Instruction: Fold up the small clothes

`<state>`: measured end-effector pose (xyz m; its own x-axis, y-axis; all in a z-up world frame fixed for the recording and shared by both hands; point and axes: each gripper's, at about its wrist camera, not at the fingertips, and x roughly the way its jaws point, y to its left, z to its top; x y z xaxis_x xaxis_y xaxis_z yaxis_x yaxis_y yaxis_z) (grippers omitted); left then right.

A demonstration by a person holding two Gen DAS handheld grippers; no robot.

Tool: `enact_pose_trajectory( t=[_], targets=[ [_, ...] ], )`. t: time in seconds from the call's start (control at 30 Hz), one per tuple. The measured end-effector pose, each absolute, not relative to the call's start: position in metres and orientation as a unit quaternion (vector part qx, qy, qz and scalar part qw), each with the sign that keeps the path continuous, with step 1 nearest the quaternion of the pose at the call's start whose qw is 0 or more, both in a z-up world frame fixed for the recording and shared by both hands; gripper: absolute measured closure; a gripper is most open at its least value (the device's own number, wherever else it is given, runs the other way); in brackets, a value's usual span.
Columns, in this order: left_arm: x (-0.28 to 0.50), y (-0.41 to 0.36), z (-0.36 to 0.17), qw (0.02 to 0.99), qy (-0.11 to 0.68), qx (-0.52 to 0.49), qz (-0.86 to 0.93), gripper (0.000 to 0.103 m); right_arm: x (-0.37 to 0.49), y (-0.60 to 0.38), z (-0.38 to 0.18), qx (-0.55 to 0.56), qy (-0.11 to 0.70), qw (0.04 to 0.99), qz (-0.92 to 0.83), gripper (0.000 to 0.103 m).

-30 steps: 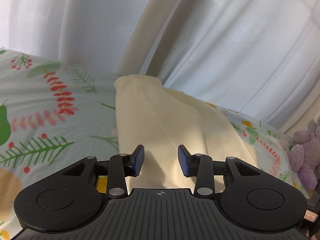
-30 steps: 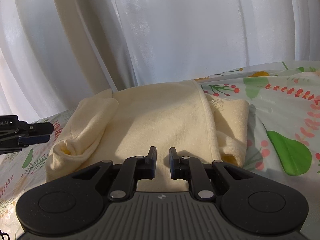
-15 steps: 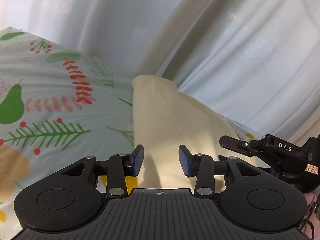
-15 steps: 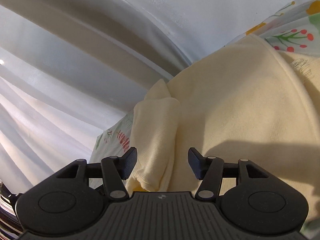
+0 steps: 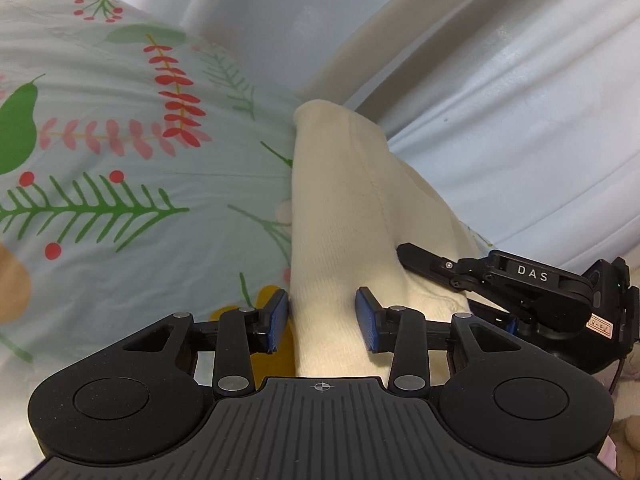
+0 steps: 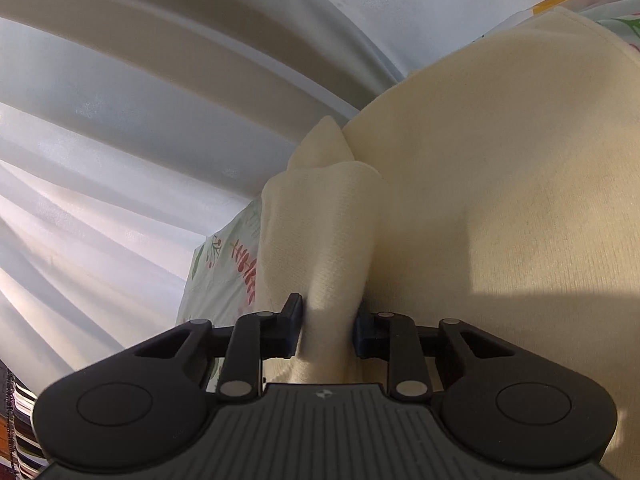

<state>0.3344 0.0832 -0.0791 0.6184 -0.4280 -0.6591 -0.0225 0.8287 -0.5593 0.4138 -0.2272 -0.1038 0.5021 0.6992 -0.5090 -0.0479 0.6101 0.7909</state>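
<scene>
- Cream garment [image 5: 340, 216] lies on a bed sheet [image 5: 120, 152] printed with leaves, red berries and a green pear; it sits along the sheet's far edge, right up by the white curtain [image 5: 500, 92].
- Left gripper [image 5: 322, 320]: blue pads [image 5: 278, 320] stand apart, a raised fold of the garment running up between them. The left pad looks to be just at the cloth's edge, the right pad has a sliver of gap. Reads as open around the fold, not pinching.
- Right gripper [image 6: 328, 320]: its jaws have just been closing and now squeeze a bunched fold of the cream cloth [image 6: 320, 240], which is nipped narrow between the pads and fans out wider beyond them. Gripping the garment.
- In the left wrist view the right gripper [image 5: 404, 249] comes in from the right, its black finger lying on the garment near the left gripper's right pad.
- In the right wrist view the broad, flat body of the garment fills the right side; a strip of printed sheet [image 6: 224, 256] shows to the left of the bunched fold, with the curtain [image 6: 140, 100] behind it.
</scene>
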Motion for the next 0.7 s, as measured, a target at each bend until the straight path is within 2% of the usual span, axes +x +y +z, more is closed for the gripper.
enact_pose_trajectory(
  t=[0.1,0.17,0.33,0.47,0.57,0.67,0.7],
  targets=[
    [0.333,0.081,-0.076,0.860,0.421,-0.264,-0.113,0.062,0.413,-0.221,-0.101,0.345,0.433,0.800,0.232,0.089],
    [0.330,0.079,-0.068,0.868,0.413,-0.253,-0.108,0.062,0.402,-0.213,-0.084,0.277,0.417,0.836,0.223,0.090],
    [0.326,0.058,-0.048,0.880,0.397,-0.225,-0.128,0.062,0.360,-0.209,-0.034,0.148,0.324,0.913,0.199,0.091],
    [0.332,0.030,-0.056,0.872,0.419,-0.203,-0.151,0.059,0.340,-0.234,-0.035,0.103,0.318,0.933,0.133,0.091],
    [0.332,0.011,-0.063,0.874,0.424,-0.177,-0.160,0.050,0.339,-0.255,-0.054,0.104,0.353,0.925,0.095,0.091],
    [0.331,0.005,-0.064,0.878,0.423,-0.159,-0.156,0.048,0.340,-0.282,-0.072,0.163,0.366,0.911,0.102,0.088],
    [0.333,0.007,-0.067,0.877,0.425,-0.160,-0.156,0.048,0.341,-0.292,-0.074,0.200,0.369,0.901,0.110,0.083]
  ],
)
